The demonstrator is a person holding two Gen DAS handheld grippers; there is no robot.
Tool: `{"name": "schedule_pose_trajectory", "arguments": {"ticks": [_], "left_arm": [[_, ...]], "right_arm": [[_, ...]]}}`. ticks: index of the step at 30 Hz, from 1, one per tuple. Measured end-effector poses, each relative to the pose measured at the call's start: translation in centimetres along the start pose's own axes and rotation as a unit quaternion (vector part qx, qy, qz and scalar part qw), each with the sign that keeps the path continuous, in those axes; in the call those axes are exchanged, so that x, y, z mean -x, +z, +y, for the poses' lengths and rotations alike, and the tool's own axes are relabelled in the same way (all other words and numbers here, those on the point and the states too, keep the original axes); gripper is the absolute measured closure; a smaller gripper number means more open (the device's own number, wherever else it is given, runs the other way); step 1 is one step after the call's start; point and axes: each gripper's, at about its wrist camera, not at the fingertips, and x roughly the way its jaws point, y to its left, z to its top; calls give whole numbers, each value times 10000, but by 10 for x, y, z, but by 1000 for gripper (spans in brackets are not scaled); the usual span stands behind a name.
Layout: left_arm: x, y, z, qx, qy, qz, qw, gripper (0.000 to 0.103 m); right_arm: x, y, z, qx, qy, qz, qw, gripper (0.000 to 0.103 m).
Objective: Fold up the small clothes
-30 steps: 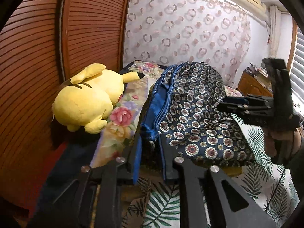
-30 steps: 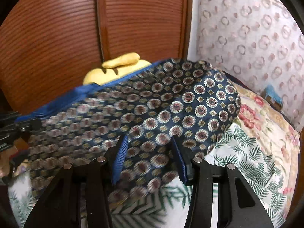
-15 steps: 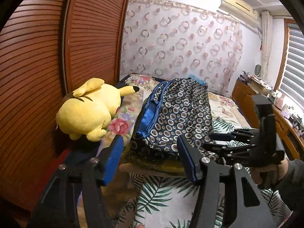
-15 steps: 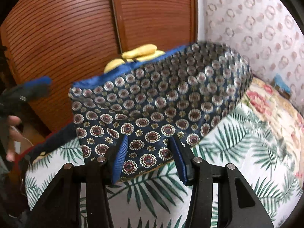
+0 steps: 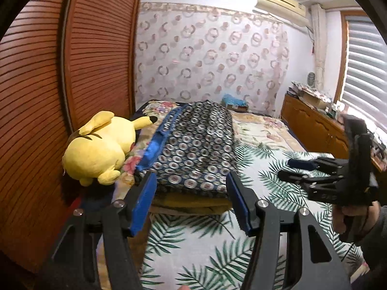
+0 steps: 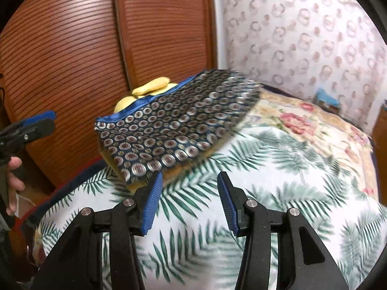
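Left wrist view: the left hand-held gripper (image 5: pixel 191 198) is spread wide with nothing between its blue pads. Its jaws have just been opening. Just past it, the folded navy cloth with round patterns (image 5: pixel 193 149) lies on a yellow folded cloth (image 5: pixel 188 203) on the bed (image 5: pixel 205 246). A yellow plush toy (image 5: pixel 99 149) sits beside the pile. The right hand-held gripper (image 6: pixel 187 204) is spread too, holding nothing, its jaws just opening, near the cloth's edge. Farther back hangs a curtain (image 5: pixel 210 60).
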Motion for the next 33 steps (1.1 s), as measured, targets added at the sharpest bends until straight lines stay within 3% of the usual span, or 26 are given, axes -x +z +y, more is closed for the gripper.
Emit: {"name": "schedule_pose_trajectory", "arguments": {"ticks": [13,23,33], "left_arm": [[9,-17,-79,-448,-679,132,9966,44],[22,-16,-129,-680,-1072,93,9919,44],[44,10,-165,-797,-1057,-142,9911,44]], "right_arm": [[113,-58,-33,-733,-918,-453,9920,19],[175,-90,-46,-1128,-1550,-740,9787,17],[235,-95,-46,-1278,-2016,-1252,9630,17]]}}
